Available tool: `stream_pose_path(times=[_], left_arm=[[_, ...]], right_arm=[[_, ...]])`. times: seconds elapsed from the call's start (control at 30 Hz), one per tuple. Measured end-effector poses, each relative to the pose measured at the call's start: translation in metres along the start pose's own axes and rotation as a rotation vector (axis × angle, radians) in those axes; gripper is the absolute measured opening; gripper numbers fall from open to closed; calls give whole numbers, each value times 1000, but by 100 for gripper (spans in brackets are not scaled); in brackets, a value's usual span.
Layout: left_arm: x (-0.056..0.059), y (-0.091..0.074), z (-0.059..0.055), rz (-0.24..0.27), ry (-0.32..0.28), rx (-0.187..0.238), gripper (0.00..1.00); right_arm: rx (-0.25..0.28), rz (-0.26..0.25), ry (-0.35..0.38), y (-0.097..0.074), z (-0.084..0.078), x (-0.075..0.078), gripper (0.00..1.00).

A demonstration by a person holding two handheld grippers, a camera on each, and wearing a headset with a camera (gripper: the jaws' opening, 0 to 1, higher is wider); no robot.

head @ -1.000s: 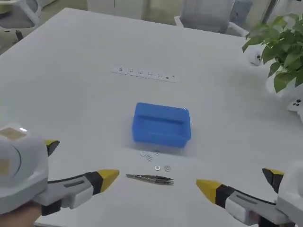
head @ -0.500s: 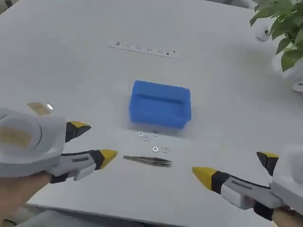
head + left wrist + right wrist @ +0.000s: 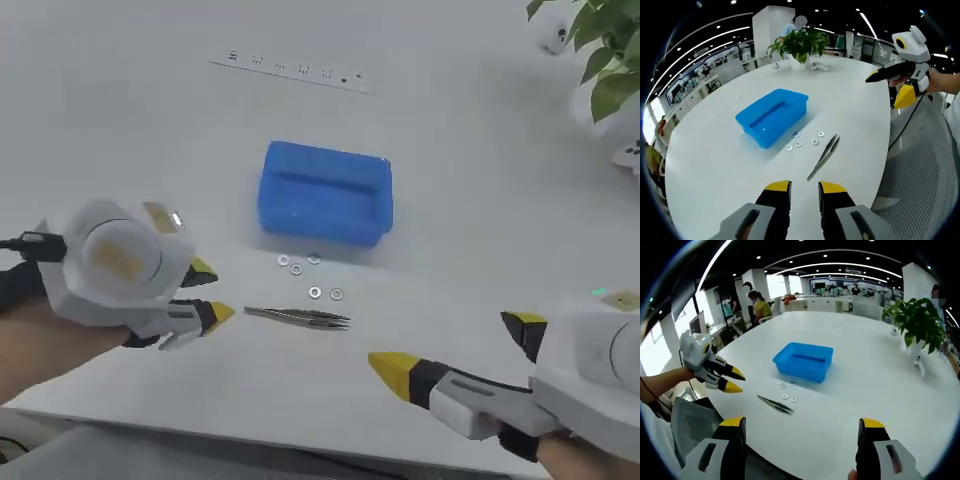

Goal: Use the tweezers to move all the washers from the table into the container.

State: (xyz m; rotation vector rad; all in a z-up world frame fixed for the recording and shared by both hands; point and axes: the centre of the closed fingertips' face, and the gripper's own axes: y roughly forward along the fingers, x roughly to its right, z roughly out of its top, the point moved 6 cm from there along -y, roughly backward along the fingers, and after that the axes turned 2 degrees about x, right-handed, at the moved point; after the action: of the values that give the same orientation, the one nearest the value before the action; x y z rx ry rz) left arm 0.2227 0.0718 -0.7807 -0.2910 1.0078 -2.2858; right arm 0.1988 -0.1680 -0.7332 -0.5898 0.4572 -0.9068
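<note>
While I hold both grippers above the near part of the white table (image 3: 120,130), neither one has anything between its jaws. My left gripper (image 3: 212,290) has its yellow-tipped jaws parted only a little, a narrow gap showing in the left gripper view (image 3: 805,187). It sits just beside the left end of the tweezers (image 3: 297,317), without touching them. My right gripper (image 3: 452,342) is spread wide, its two tips far apart in the right gripper view (image 3: 800,422), and it stands well to the right of the tweezers.

The tweezers lie flat on the table, roughly along its near edge, and nothing grips them (image 3: 824,156) (image 3: 775,405). Five small washers (image 3: 315,292) lie loose on the table between the tweezers and the blue container (image 3: 325,195). Three of them are close to the container's front wall and two are nearer the tweezers (image 3: 815,142) (image 3: 785,396). I cannot see any washers inside the container (image 3: 771,117) (image 3: 802,361). Beyond it a power strip (image 3: 292,72) is set into the tabletop, and a potted plant (image 3: 600,40) stands at the far right.
</note>
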Motion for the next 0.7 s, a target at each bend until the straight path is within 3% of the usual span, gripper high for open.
stream_pose_path(times=[0.37,0.7], left_arm=[[-4,33,-5,-75,119,-90,8],[-6,48,-8,-131,142,-122,2]], right_arm=[[-23,1,18,-4,-12,-2,92],[-29,13,24,-1,-10,-3,92]])
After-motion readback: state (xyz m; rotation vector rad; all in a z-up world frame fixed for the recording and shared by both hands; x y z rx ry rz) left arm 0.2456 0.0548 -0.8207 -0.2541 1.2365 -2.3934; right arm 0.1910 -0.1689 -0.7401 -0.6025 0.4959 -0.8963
